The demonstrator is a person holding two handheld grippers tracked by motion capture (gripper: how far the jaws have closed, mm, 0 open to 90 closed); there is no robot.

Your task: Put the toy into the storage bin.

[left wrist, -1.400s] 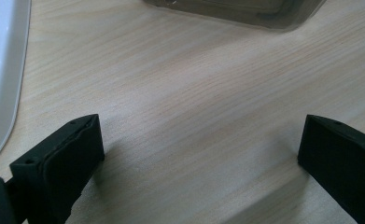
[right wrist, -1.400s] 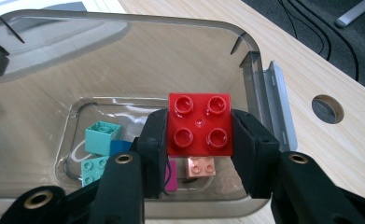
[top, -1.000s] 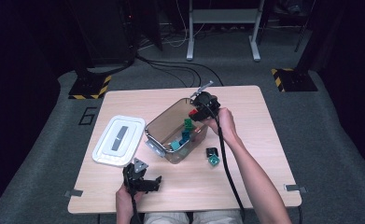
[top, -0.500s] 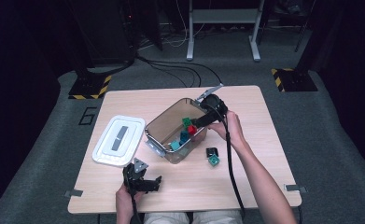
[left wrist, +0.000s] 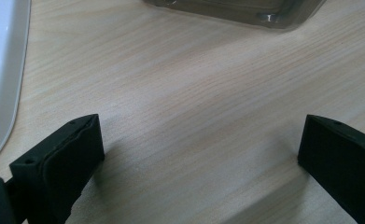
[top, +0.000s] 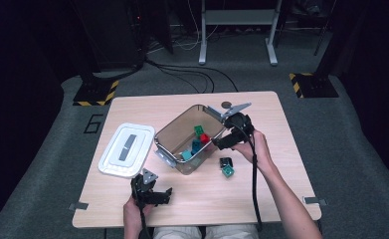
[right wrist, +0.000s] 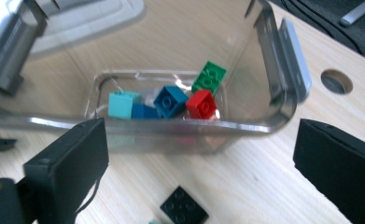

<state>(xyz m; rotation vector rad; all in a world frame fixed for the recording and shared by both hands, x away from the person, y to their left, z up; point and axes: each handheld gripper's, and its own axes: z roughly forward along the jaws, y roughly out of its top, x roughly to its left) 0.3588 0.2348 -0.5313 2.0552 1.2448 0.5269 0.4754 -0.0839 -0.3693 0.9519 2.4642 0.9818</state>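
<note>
a pale wooden table [top: 261, 199] stands on grey carpet in a dark room, with a round cable hole [top: 227, 105] near its far edge at about 12 o'clock. yellow-and-black striped stand feet sit on the floor at 10 and 2 o'clock, cables run over the carpet behind the table, and a grey metal frame stands at 12 o'clock beyond them.

a clear plastic bin [top: 174, 130] sits at the table's middle, set at an angle, its grey latches hanging open. in the right gripper view it holds a green brick [right wrist: 209, 76], a red brick [right wrist: 201, 104], a dark blue brick [right wrist: 171, 100] and a light teal brick [right wrist: 120, 104], bunched at one end and touching one another. its white lid [top: 127, 150] lies flat on the table at 9 o'clock from it, just beside.

outside the bin, at its 4 o'clock, a black brick [top: 226, 162] and a teal brick [top: 228, 171] lie on the wood, touching.

the right gripper [top: 217, 144] hovers at the bin's 3 o'clock rim; its jaws have just been opening and stand spread wide, nothing between them. the left gripper [top: 164, 195] rests low at 7 o'clock, jaws spread over bare wood.
</note>
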